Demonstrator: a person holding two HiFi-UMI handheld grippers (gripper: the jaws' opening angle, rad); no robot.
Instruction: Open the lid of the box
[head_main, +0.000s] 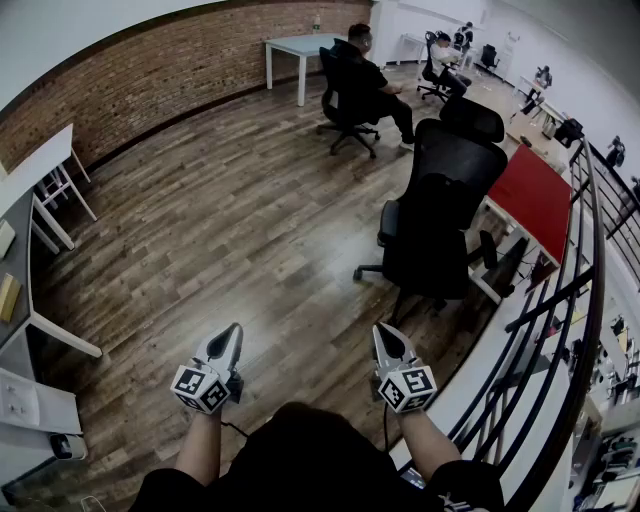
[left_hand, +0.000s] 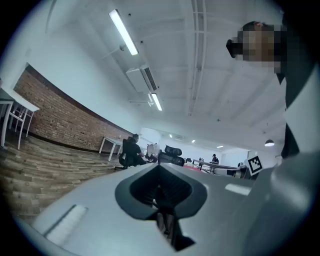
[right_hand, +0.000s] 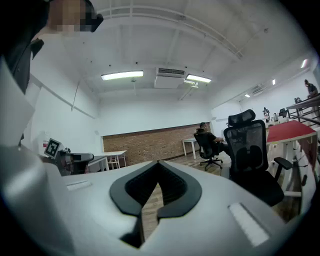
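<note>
Tongs both pressed together, empty: L tongs (head_main: 234, 332), R tongs (head_main: 382, 332), above wood floor (head_main: 250, 230).

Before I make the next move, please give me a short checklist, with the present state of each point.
1. Box in view: not ok; no view shows one.
2. Left hand-held gripper empty: ok; jaws together, nothing between them.
3. Right hand-held gripper empty: ok; jaws together, nothing between them.
4. Room ahead: ok; bare wooden floor lies in front of both.
5. Chair out of the way: cannot tell; the black office chair stands ahead on the right.
6. Bystanders: ok; the seated person is far off.
</note>
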